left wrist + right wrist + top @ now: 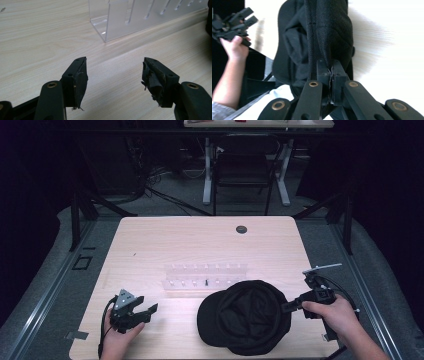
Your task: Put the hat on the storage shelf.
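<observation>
Wooden table (150,240), black cap (245,317) edge hidden inside clamped right tool (331,72); left tool (113,80) agape, empty.

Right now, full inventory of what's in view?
Cap: 1, black, upside down at the table's near edge, right of centre.
Clear rack: 1, transparent plastic, slotted, mid-table just behind the cap.
Table: 1, light wood, dark round grommet near its far edge.
Chair: 1, black, beyond the table.
Left tongs: black, open over bare wood at the near left, in the left hand.
Right tongs: black, shut on the cap's edge, in the right hand.
</observation>
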Available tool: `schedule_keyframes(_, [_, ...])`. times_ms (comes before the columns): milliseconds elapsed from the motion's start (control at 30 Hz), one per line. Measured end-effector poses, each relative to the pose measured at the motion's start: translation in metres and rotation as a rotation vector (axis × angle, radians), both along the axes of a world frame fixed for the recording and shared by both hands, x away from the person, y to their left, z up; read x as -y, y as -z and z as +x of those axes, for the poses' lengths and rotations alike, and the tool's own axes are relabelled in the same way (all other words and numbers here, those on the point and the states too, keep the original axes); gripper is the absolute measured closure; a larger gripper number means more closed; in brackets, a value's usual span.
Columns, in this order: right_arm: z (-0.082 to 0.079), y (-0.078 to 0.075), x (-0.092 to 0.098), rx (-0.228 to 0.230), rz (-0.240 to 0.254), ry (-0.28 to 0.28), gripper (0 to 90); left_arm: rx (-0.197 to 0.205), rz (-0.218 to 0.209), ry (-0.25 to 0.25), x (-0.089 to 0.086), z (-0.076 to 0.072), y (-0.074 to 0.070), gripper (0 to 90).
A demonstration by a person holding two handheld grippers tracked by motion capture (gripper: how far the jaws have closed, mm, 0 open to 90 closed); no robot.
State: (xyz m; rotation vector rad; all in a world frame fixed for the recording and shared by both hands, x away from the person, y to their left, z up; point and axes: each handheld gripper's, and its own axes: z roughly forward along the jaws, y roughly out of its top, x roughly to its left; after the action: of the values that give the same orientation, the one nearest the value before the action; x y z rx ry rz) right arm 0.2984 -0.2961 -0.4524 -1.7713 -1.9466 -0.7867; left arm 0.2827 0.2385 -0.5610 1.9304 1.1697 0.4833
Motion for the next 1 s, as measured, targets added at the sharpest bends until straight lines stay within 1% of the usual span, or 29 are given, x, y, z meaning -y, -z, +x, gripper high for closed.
schedule_keyframes(33, [0.000, -0.004, -0.001, -0.020, 0.010, 0.002, 88.2, 0.000, 0.000, 0.001, 0.000, 0.000, 0.000, 37.1])
schedule_keyframes(67, [0.001, -0.004, 0.000, -0.001, 0.008, -0.017, 88.2, 0.000, 0.000, 0.001, 0.000, 0.000, 0.000, 37.1])
schedule_keyframes(100, [0.001, -0.007, 0.000, -0.013, 0.019, -0.025, 88.2, 0.001, 0.000, 0.001, 0.000, 0.000, 0.000, 37.1])
schedule_keyframes(133, [0.001, -0.008, -0.001, -0.009, 0.035, -0.012, 88.2, 0.001, 0.000, 0.001, 0.000, 0.000, 0.000, 37.1])
schedule_keyframes(167, [0.002, -0.010, 0.000, -0.015, 0.048, -0.020, 88.2, 0.001, -0.001, 0.001, 0.000, 0.000, 0.000, 37.2])
schedule_keyframes(200, [0.001, -0.013, -0.002, -0.014, 0.061, 0.001, 88.2, 0.002, -0.001, 0.000, 0.000, 0.000, 0.000, 37.1])
schedule_keyframes(267, [0.002, -0.017, -0.002, -0.010, 0.077, -0.015, 88.2, 0.002, -0.001, 0.000, 0.000, 0.000, 0.000, 37.2])
schedule_keyframes(333, [0.002, -0.021, -0.004, -0.011, 0.093, -0.002, 88.2, 0.001, -0.001, 0.000, 0.000, 0.000, 0.000, 37.1])
schedule_keyframes(400, [0.002, -0.025, -0.005, -0.011, 0.100, -0.015, 88.2, 0.001, -0.002, 0.000, 0.000, 0.000, 0.000, 37.1])
schedule_keyframes(433, [0.002, -0.026, -0.006, -0.004, 0.106, -0.022, 88.2, 0.004, -0.003, -0.001, 0.000, 0.000, 0.000, 37.2])
schedule_keyframes(567, [0.001, -0.033, -0.010, 0.007, 0.155, -0.009, 88.3, 0.001, -0.002, 0.000, 0.000, 0.000, 0.000, 37.1])
schedule_keyframes(633, [0.001, -0.037, -0.012, 0.009, 0.160, -0.017, 88.3, 0.007, -0.002, -0.001, 0.000, 0.000, 0.000, 37.1])
schedule_keyframes(700, [0.000, -0.041, -0.015, 0.020, 0.177, -0.018, 88.4, 0.007, -0.003, -0.001, 0.000, 0.000, 0.000, 37.1])
schedule_keyframes(733, [0.000, -0.044, -0.017, 0.020, 0.181, -0.007, 88.3, 0.007, -0.003, -0.001, 0.000, 0.000, 0.000, 37.1])
schedule_keyframes(800, [0.000, -0.047, -0.019, 0.025, 0.179, -0.022, 88.4, 0.009, -0.003, 0.000, 0.000, 0.000, 0.000, 37.1])
schedule_keyframes(933, [0.000, -0.051, -0.022, 0.032, 0.200, -0.025, 88.4, 0.007, -0.003, 0.000, 0.000, 0.000, 0.000, 37.2])
schedule_keyframes(967, [0.000, -0.052, -0.022, 0.034, 0.207, -0.017, 88.4, 0.008, -0.003, 0.000, 0.000, 0.000, 0.000, 37.1])
schedule_keyframes(1000, [0.000, -0.053, -0.022, 0.037, 0.212, -0.025, 88.4, 0.008, -0.003, -0.001, 0.000, 0.000, 0.000, 37.2])
